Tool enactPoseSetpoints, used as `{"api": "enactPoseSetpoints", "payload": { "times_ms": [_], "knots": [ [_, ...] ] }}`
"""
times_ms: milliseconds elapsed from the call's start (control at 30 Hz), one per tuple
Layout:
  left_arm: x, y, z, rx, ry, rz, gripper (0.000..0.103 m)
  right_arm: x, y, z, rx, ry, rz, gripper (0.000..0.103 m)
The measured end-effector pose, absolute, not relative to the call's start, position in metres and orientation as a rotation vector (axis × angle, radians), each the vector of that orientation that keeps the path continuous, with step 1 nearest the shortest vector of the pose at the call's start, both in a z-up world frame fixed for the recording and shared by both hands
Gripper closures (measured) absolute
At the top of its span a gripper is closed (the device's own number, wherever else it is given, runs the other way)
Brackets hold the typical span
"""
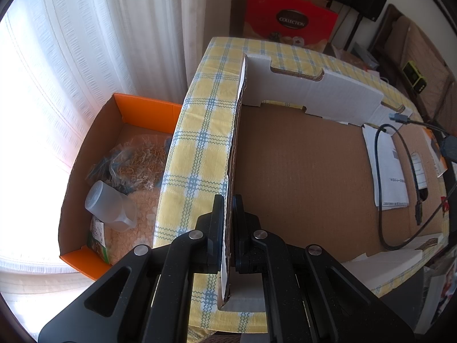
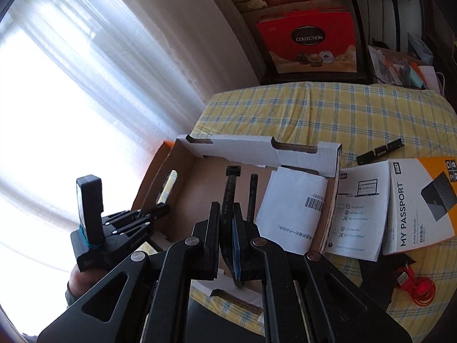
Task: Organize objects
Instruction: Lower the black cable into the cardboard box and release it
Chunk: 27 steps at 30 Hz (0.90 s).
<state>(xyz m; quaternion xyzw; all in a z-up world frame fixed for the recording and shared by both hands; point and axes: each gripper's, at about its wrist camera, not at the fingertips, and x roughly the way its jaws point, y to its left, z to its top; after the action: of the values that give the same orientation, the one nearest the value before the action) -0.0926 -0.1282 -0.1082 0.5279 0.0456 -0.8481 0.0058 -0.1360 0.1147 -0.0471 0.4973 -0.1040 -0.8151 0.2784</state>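
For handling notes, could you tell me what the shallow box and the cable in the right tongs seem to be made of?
Shallow box: corrugated cardboard, matte brown inside and white outside, with fluting along the cut edge held by the left tongs. Cable: flat and black with white lettering, probably a rubber or plastic jacket, clamped in the right tongs.

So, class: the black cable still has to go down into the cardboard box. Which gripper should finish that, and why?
The right. The right gripper is already shut on the black cable, hanging over the cardboard box. The left gripper is clamped on the box's side wall, steadying it.
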Motion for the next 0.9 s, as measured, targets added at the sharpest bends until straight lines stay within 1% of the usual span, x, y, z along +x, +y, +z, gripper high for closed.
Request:
{"api": "enactPoseSetpoints", "payload": {
  "times_ms": [167, 267, 300, 333, 400, 667, 800, 900],
  "knots": [
    [-0.092, -0.128, -0.108, 1.653, 0.146, -2.654, 0.098, -0.145, 0.12, -0.062, 1.38, -0.15, -2.268, 0.089],
    [-0.093, -0.128, -0.108, 1.653, 0.144, -2.654, 0.098, -0.145, 0.122, -0.059, 1.373, -0.054, -2.336, 0.079],
    [-0.092, -0.128, -0.108, 1.653, 0.143, -2.654, 0.098, -0.145, 0.123, -0.056, 1.358, -0.036, -2.357, 0.074],
    [-0.092, -0.128, -0.108, 1.653, 0.142, -2.653, 0.098, -0.145, 0.125, -0.052, 1.343, -0.029, -2.371, 0.063],
    [-0.092, -0.127, -0.108, 1.654, 0.142, -2.652, 0.098, -0.146, 0.131, -0.045, 1.319, -0.033, -2.397, 0.055],
    [-0.093, -0.127, -0.108, 1.653, 0.143, -2.652, 0.098, -0.149, 0.167, -0.027, 1.309, -0.088, -2.458, 0.054],
    [-0.093, -0.127, -0.108, 1.654, 0.142, -2.652, 0.098, -0.149, 0.186, -0.033, 1.367, -0.091, -2.49, 0.054],
    [-0.093, -0.127, -0.108, 1.653, 0.142, -2.652, 0.098, -0.148, 0.199, -0.045, 1.42, -0.133, -2.473, 0.055]
  ]
}}
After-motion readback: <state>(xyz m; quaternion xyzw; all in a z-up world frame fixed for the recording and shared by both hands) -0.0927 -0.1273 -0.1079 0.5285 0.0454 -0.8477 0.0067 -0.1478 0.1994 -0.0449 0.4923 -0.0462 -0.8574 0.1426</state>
